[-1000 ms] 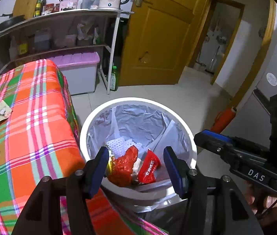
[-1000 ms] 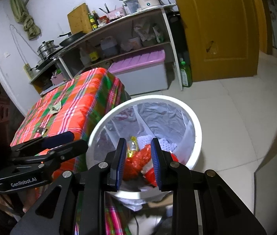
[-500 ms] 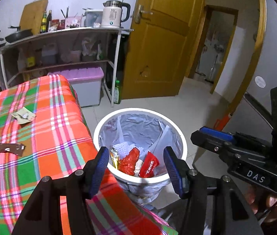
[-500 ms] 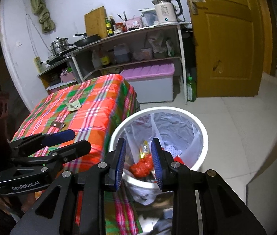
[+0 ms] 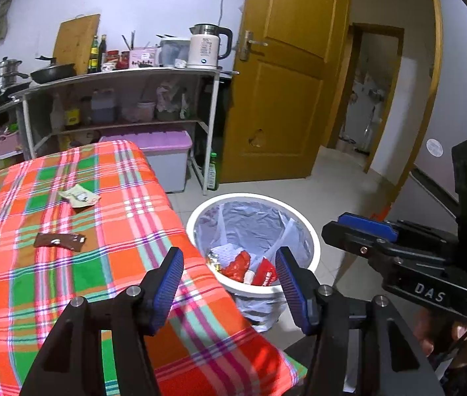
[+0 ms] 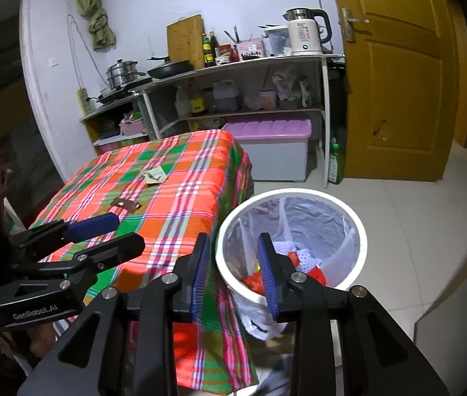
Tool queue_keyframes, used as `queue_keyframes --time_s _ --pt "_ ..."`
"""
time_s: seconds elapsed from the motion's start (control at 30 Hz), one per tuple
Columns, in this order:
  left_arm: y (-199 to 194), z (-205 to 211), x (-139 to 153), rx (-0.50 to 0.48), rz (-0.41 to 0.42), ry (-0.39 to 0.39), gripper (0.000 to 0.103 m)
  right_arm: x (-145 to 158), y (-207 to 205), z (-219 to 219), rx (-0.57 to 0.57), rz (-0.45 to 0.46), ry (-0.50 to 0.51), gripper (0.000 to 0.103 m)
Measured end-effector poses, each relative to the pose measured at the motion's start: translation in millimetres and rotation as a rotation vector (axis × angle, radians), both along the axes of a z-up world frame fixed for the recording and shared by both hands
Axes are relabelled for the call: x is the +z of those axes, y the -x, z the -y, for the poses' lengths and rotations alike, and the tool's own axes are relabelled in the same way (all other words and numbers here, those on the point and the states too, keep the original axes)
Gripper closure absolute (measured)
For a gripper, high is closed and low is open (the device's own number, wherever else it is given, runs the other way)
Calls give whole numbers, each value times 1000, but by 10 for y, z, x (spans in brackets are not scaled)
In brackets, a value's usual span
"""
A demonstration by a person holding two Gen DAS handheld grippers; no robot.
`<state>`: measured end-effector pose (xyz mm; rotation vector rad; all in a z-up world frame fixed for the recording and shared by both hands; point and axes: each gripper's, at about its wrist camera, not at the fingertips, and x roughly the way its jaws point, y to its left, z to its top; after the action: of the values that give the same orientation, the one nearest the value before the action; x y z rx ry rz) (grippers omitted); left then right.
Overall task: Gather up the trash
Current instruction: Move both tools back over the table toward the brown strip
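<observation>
Two pieces of trash lie on the plaid tablecloth (image 5: 51,274): a brown wrapper (image 5: 59,241) flat near the middle of the table top, and a pale crumpled packet (image 5: 80,195) beyond it, closer to the far edge. Both lie well apart from the grippers, and nothing touches them.

Off the table's right edge, on the tiled floor, stands a white bin (image 5: 312,247) lined with a grey plastic bag. Red wrappers (image 5: 238,264) and some white netted scraps sit inside it.

Neither claw holds anything. The left gripper (image 5: 230,288) has its blue-padded fingers (image 5: 167,283) spread wide, framing the corner of the table and the near rim of the bin, with only air between the pads. The right gripper (image 6: 235,272) is partly open; its jaws have just been widening, and the gap between them is bare, looking down on the cloth's hanging edge and the bin's left rim. In the left wrist view the right gripper shows from the side at the right, a hand (image 5: 444,336) beneath it.

Behind the table a metal shelf (image 5: 127,76) carries a white kettle (image 5: 205,48), pans, bottles and a cutting board. A lilac-lidded storage box (image 5: 164,158) sits under it, beside a yellow door (image 5: 283,76).
</observation>
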<state>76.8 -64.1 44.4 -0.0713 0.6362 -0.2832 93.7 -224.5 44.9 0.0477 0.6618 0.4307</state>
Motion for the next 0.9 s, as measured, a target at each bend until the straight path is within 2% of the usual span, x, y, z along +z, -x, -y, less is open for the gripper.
queue_keyframes --time_s 0.37,0.73,0.9 --pt "101 -517 -95 114 6 18 46 -76 -99 -413 92 -19 19 62" --pt "-35 -1259 -243 270 -33 61 46 -220 -412 -1042 224 -53 36 62" --pt "-155 -1489 -332 318 -65 70 46 -267 -541 -1211 248 -66 36 62"
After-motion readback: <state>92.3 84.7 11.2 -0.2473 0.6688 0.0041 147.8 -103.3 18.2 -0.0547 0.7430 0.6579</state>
